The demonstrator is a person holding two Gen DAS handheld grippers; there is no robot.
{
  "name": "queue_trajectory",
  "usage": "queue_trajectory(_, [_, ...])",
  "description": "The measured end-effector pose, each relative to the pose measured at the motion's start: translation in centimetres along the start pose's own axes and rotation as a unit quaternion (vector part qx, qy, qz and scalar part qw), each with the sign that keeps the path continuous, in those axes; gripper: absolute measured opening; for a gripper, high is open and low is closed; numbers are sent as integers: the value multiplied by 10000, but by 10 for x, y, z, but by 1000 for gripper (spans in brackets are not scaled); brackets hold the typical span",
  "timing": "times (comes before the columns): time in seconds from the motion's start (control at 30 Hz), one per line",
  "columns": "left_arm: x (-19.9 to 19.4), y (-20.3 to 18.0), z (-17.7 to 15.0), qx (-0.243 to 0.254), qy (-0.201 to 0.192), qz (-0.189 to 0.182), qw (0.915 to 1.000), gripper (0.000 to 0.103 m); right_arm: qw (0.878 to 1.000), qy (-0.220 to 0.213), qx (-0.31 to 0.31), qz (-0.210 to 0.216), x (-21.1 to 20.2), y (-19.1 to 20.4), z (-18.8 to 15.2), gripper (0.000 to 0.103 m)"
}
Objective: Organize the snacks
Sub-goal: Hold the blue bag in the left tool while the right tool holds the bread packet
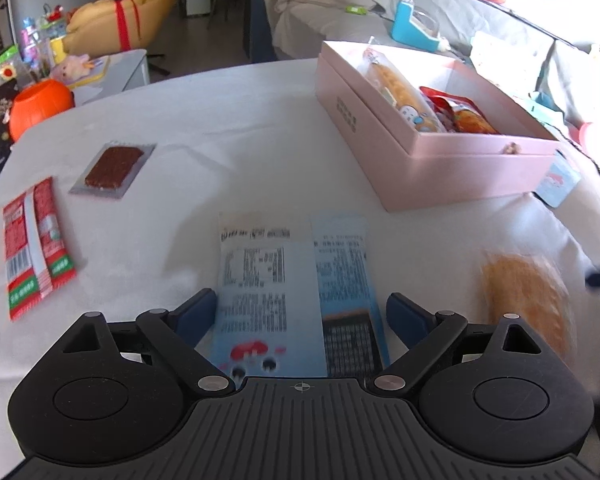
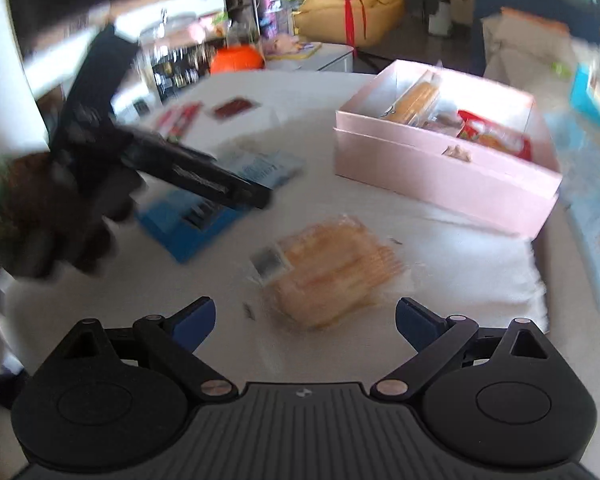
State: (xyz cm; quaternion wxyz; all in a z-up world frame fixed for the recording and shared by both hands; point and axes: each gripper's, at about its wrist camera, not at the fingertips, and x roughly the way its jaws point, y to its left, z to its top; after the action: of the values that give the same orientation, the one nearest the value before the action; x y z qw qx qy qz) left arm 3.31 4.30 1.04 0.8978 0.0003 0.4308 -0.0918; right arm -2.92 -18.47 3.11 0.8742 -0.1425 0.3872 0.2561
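Left gripper: jaws wide apart, one blue pad at each long edge of the blue snack packet, which lies flat between them; contact cannot be told
Blue snack packet: back side up, printed text showing, at 6 o'clock on the table, pointing toward 12
Right gripper: jaws wide apart, holding nothing, just above the wrapped golden pastry
Wrapped golden pastry: clear wrapper, flat on the cloth, blurred in both views; at 4 o'clock in the left wrist view, just beside the blue packet
Pink box: open, at 1 o'clock in the left wrist view, well apart from the loose snacks; it holds a long yellow bun in a wrapper and a red packet
Red sachet: flat at 9 o'clock, near the table edge
Brown bar in clear wrap: at 10 o'clock, just beyond the red sachet
In the way: in the right wrist view the left gripper's dark body reaches in from 9 o'clock over the blue packet, hiding its middle
Around the table: an orange pumpkin bucket at 10 o'clock, a yellow sofa with a red ribbon beyond, a grey-covered couch behind the box with a blue container on it
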Motion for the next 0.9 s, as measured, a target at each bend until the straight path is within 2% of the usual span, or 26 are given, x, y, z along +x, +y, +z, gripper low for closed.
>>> queue_trajectory(0.07, [-5, 0, -5, -65, 8, -102, 9999, 95, 9974, -26, -277, -671, 3, 0, -3, 97])
queue_trajectory(0.13, [-10, 1, -9, -144, 29, -238, 9996, 95, 9932, -58, -263, -1135, 5, -7, -5, 97])
queue_trajectory(0.17, [-12, 0, -11, -156, 35, -279, 9995, 95, 9934, -64, -140, -1136, 4, -13, -5, 97])
queue_trajectory(0.3, [-14, -5, -15, -99, 46, -277, 9996, 95, 9973, -232, 695, -9, -9, -37, -2, 97])
queue_trajectory(0.37, [-14, -5, -15, -107, 49, -265, 9996, 95, 9941, -364, 995, 232, -9, -43, 3, 97])
queue_trajectory(0.47, [-14, -6, -15, -120, 47, -251, 9996, 95, 9898, -436, 1351, 150, 5, -48, 17, 97])
queue_trajectory(0.53, [-14, -6, -15, -114, 41, -244, 9996, 95, 9877, -339, 1525, 91, 23, -49, 28, 97])
queue_trajectory(0.67, [-13, -6, -13, -108, 71, -214, 9997, 95, 9879, -133, 1530, 216, 58, -38, 45, 97])
queue_trajectory(0.8, [-5, -13, -6, 124, 124, -66, 9998, 95, 9905, -95, 1370, -75, 72, -30, 47, 96])
queue_trajectory(0.9, [5, -17, 2, 282, 106, 73, 9995, 95, 9867, -42, 1620, -122, 73, -43, 40, 96])
